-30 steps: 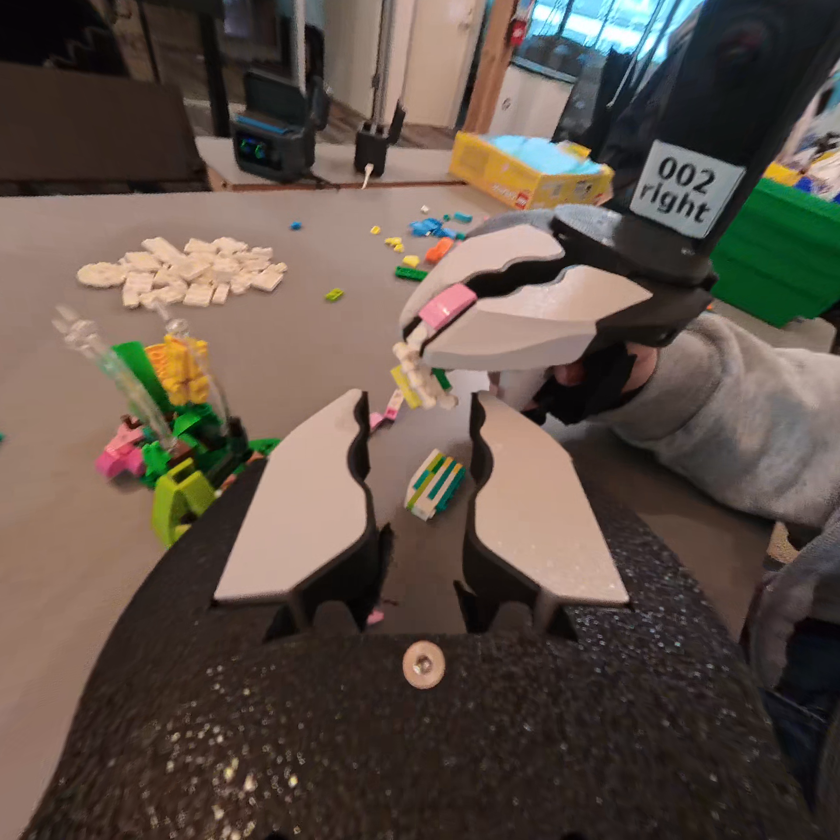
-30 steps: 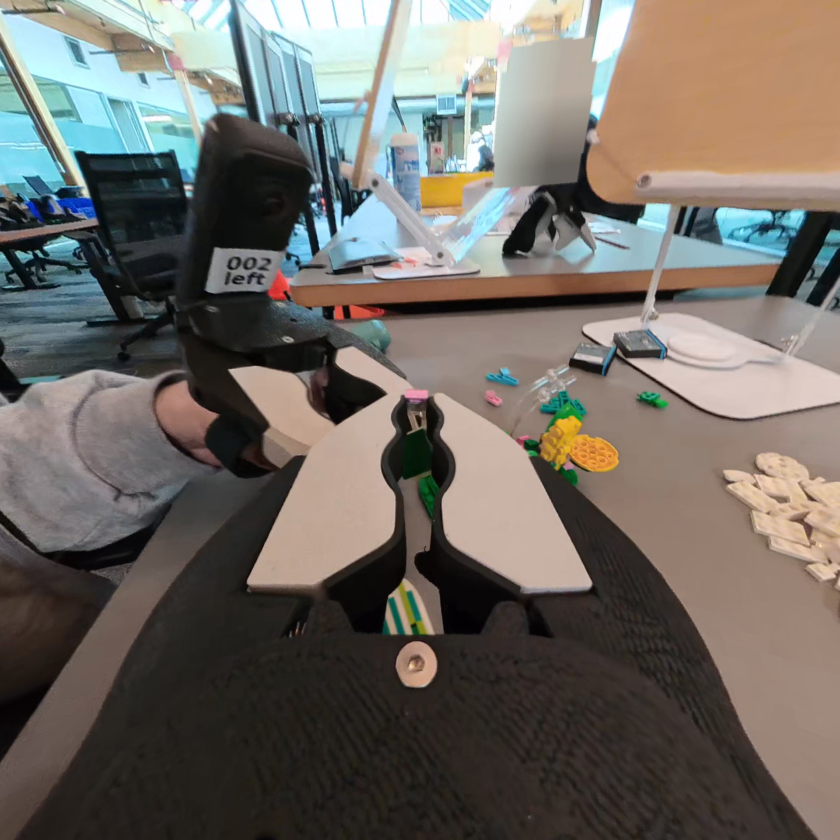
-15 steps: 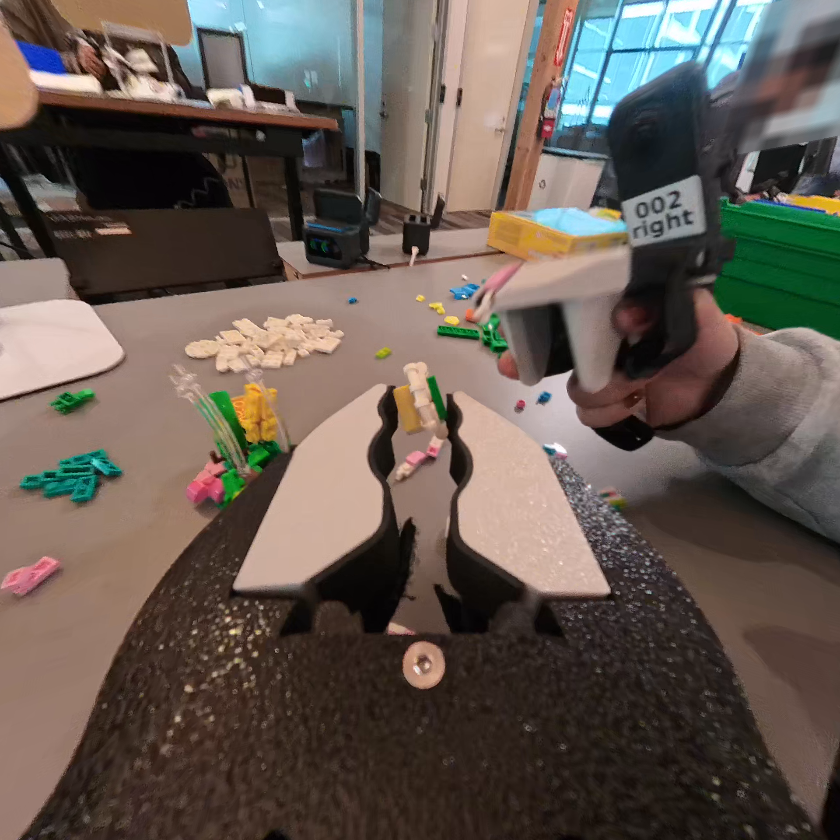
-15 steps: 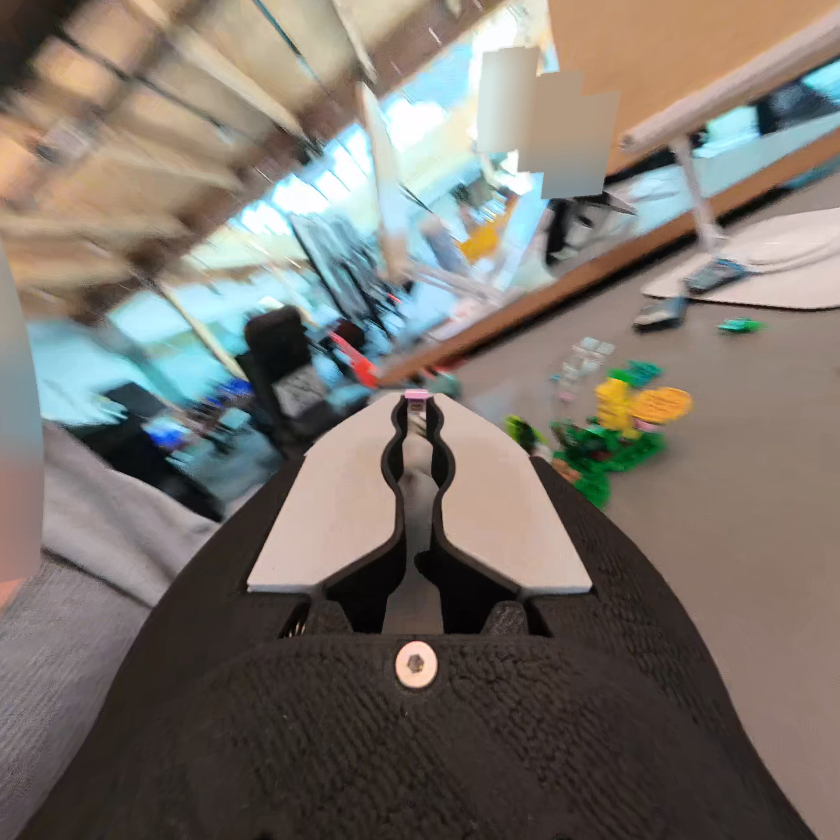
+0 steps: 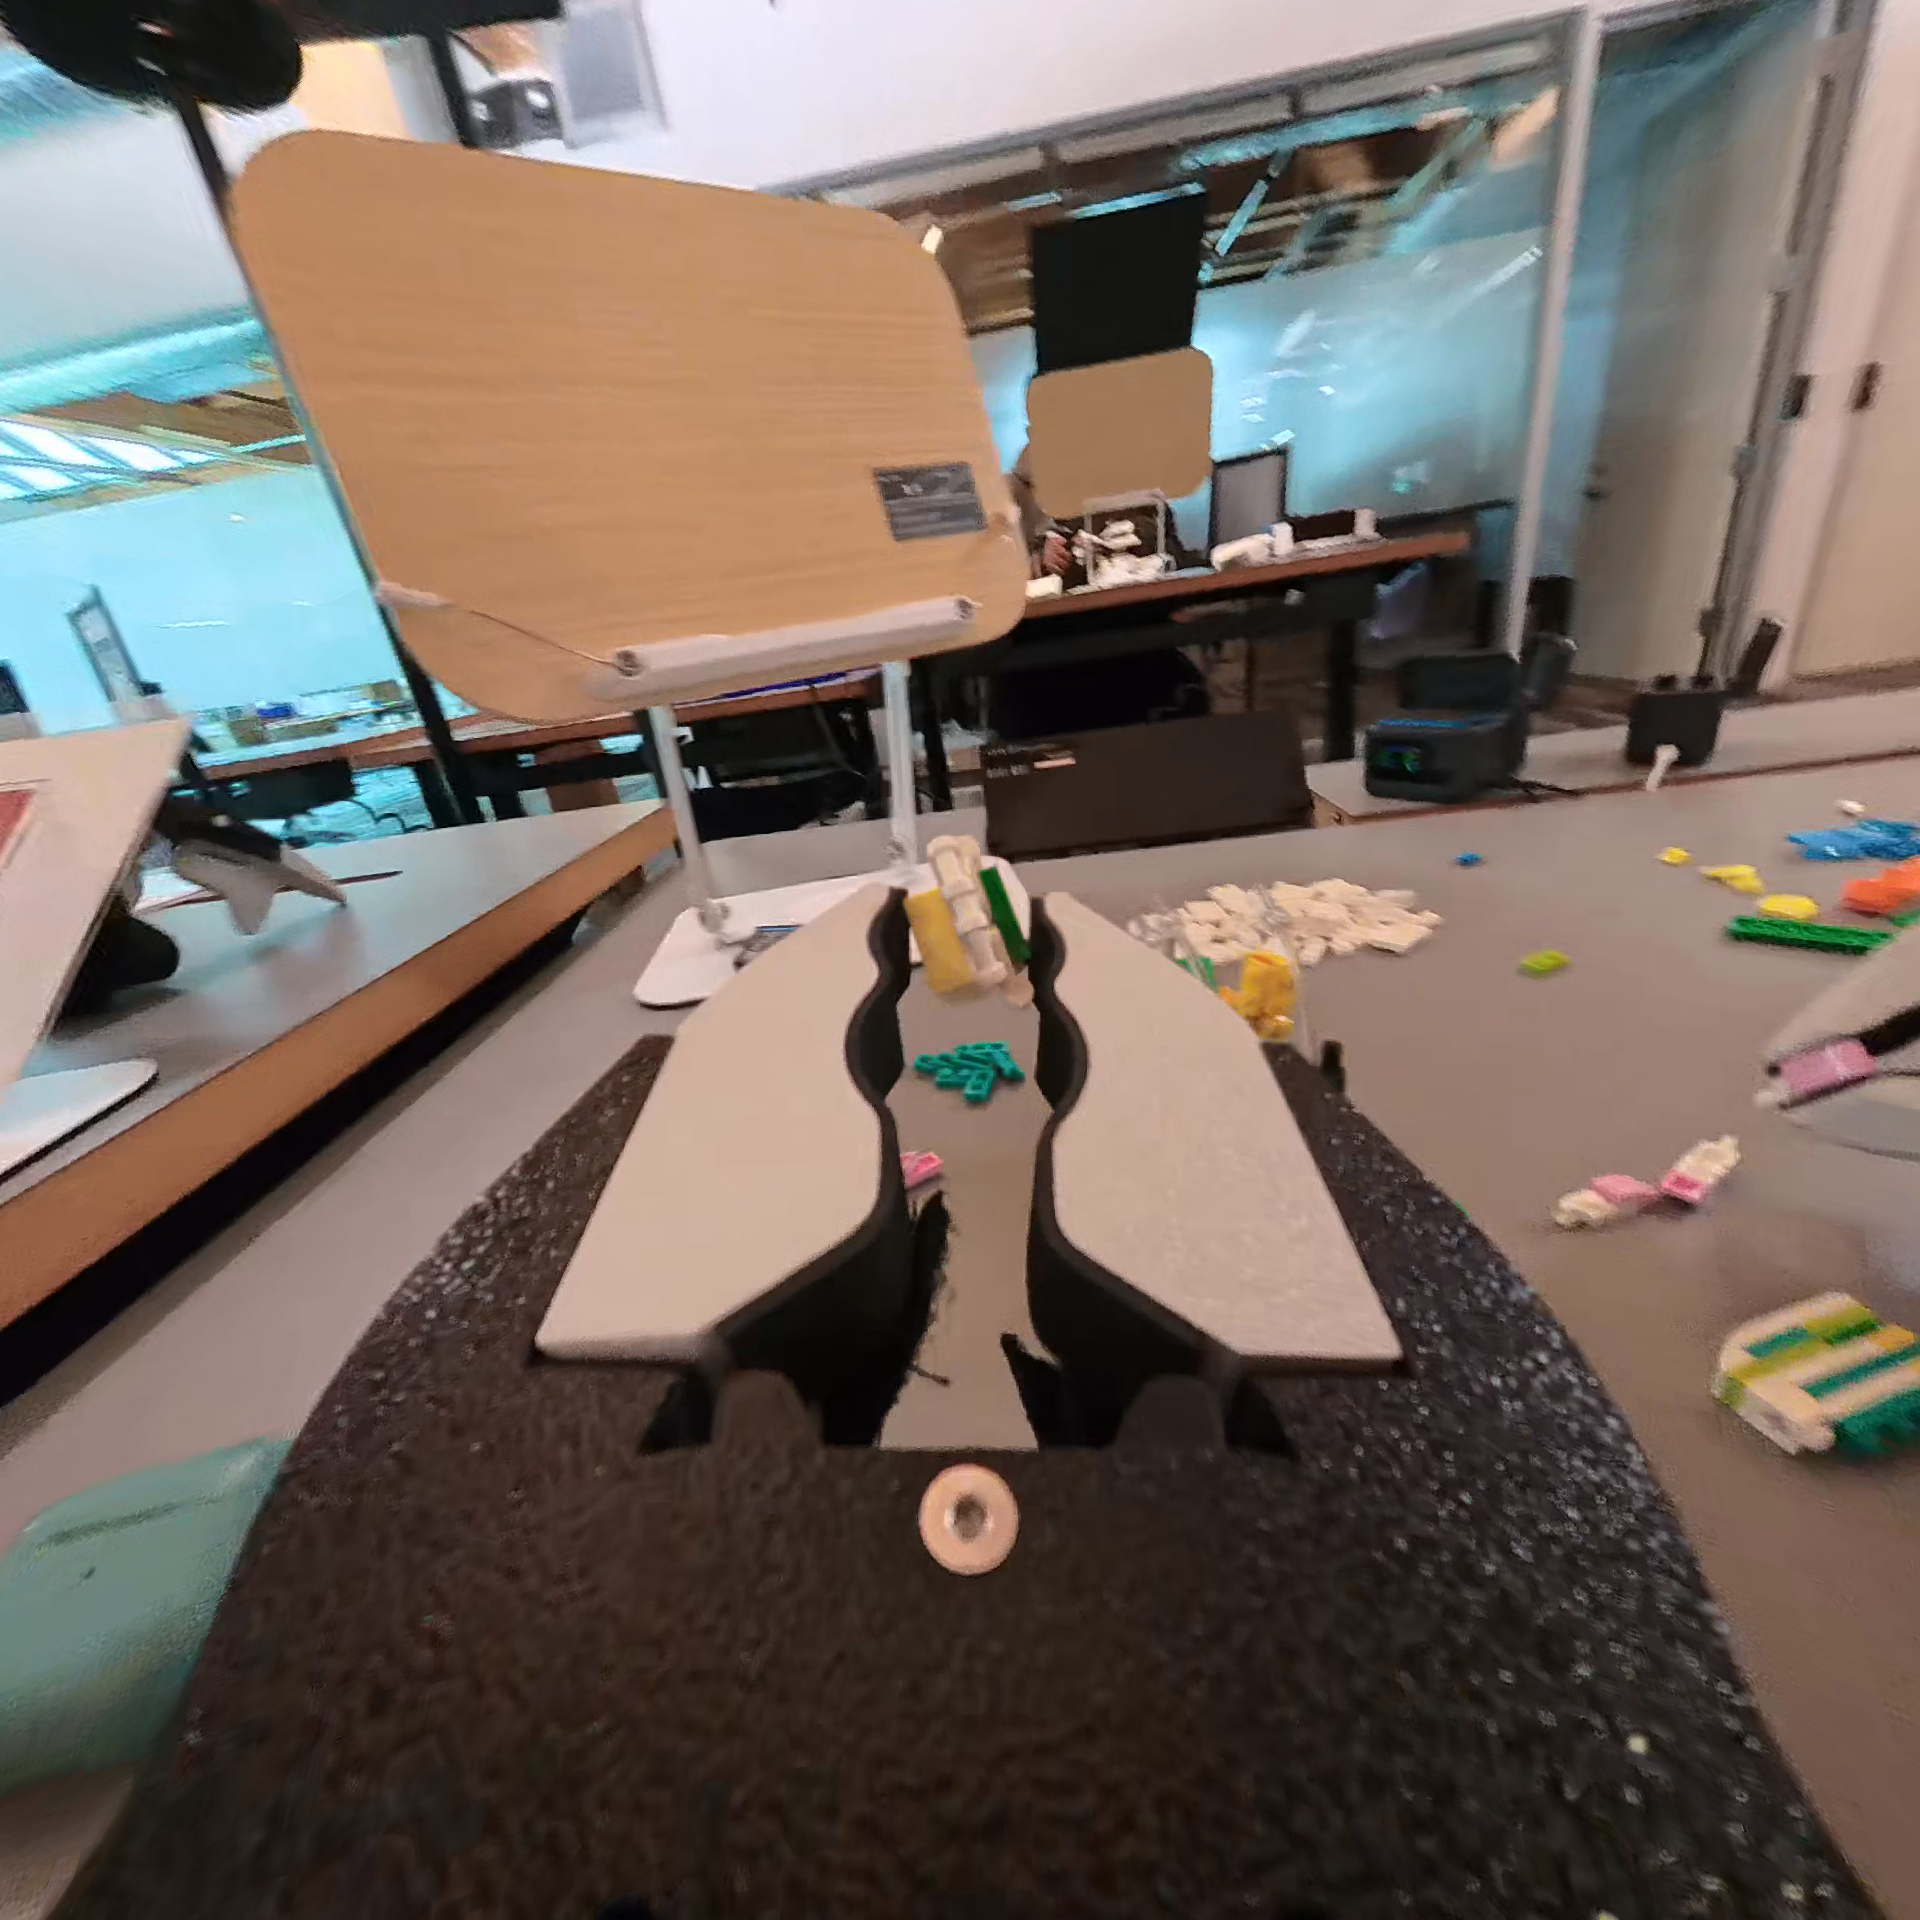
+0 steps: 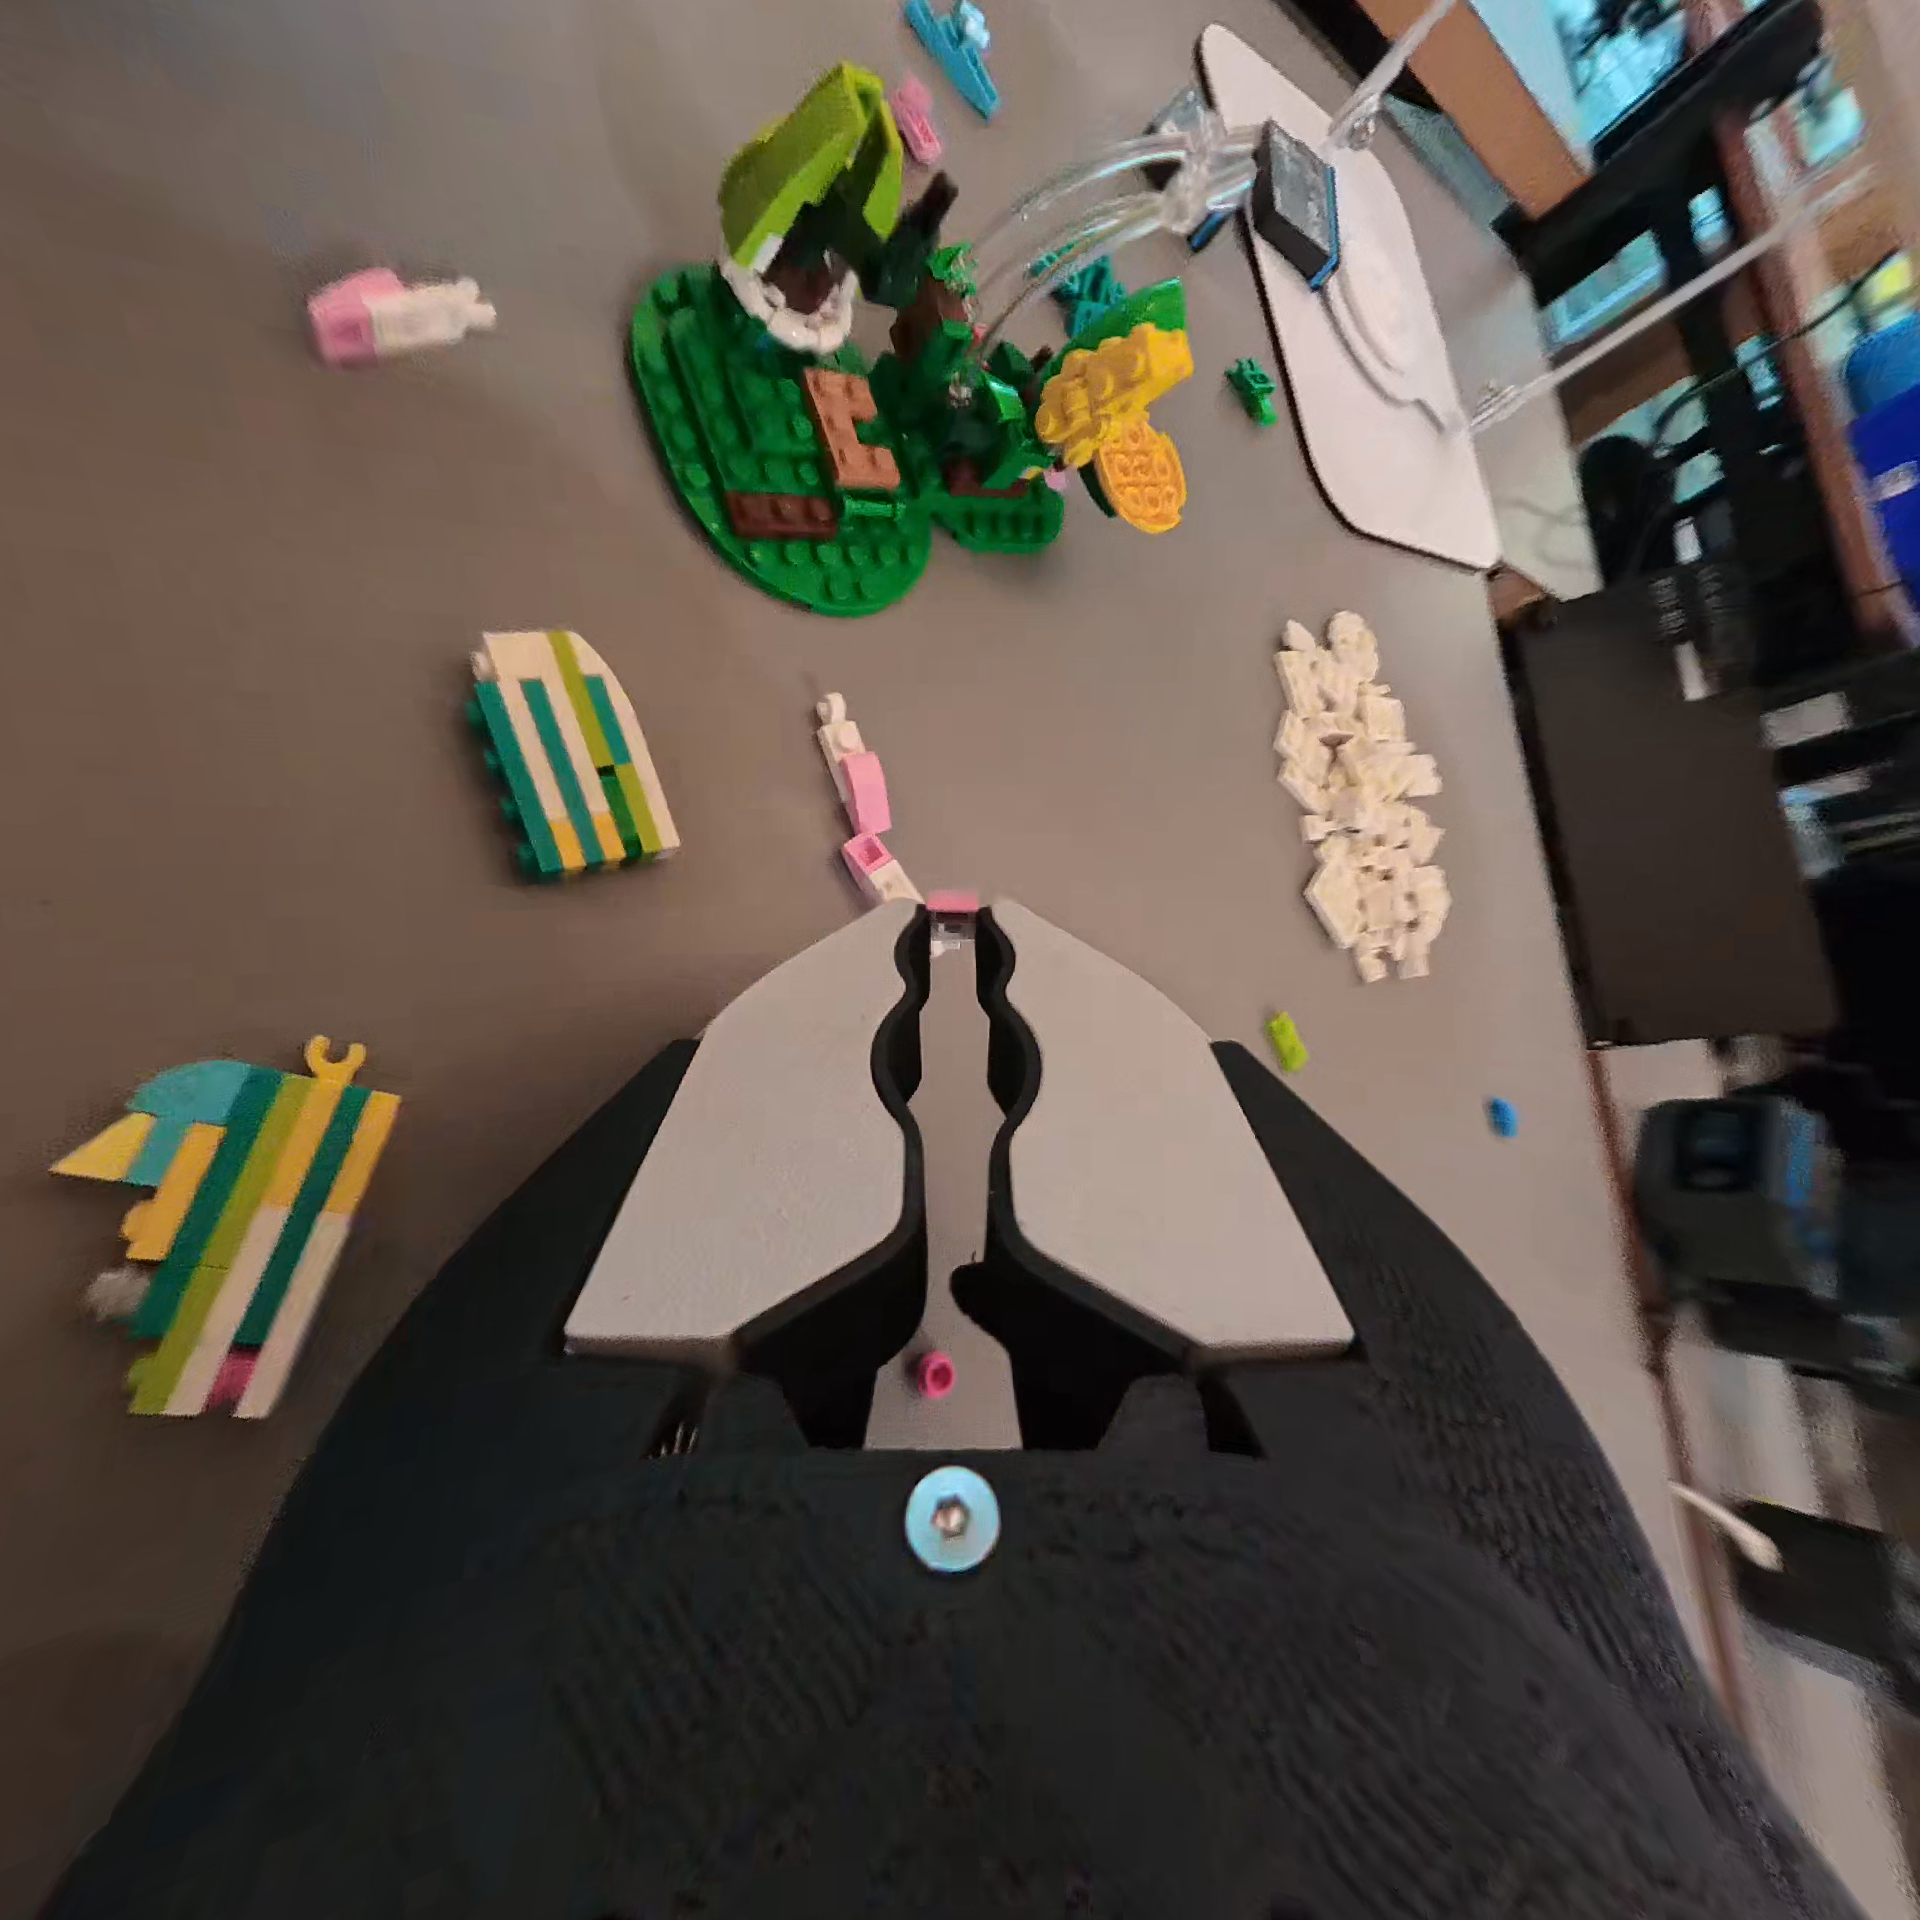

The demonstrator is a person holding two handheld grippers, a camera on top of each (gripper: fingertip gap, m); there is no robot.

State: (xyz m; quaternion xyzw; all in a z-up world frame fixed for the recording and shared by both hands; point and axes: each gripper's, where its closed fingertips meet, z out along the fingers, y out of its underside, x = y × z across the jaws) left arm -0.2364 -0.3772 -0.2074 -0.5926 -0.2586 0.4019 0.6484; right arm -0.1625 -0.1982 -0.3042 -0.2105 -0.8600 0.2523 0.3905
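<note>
My left gripper (image 5: 966,930) is shut on a small brick assembly (image 5: 961,920) of yellow, white and green parts, held above the grey table (image 5: 1455,1049). My right gripper (image 6: 951,920) is shut on a small pink and white brick piece (image 6: 951,904), pointing down at the table. It also shows at the right edge of the left wrist view (image 5: 1839,1070) with the pink piece at its tips. Just beyond its tips lies a pink and white brick chain (image 6: 862,795), also seen in the left wrist view (image 5: 1647,1195). A green brick model with yellow flowers (image 6: 873,416) stands farther off.
Striped white, teal and green brick panels lie on the table (image 6: 571,758) (image 6: 229,1216) (image 5: 1829,1371). A pile of white pieces (image 6: 1361,790) lies right. A wooden board on a white stand (image 5: 623,416) rises behind. Loose teal pieces (image 5: 971,1070) and a pink stud (image 6: 932,1374) lie about. Tip to tip, the grippers are about 20 cm apart.
The assembly passed from the right gripper to the left, which closed on it and lifted. The right gripper kept the pink piece, swung away and now points down at the table.
</note>
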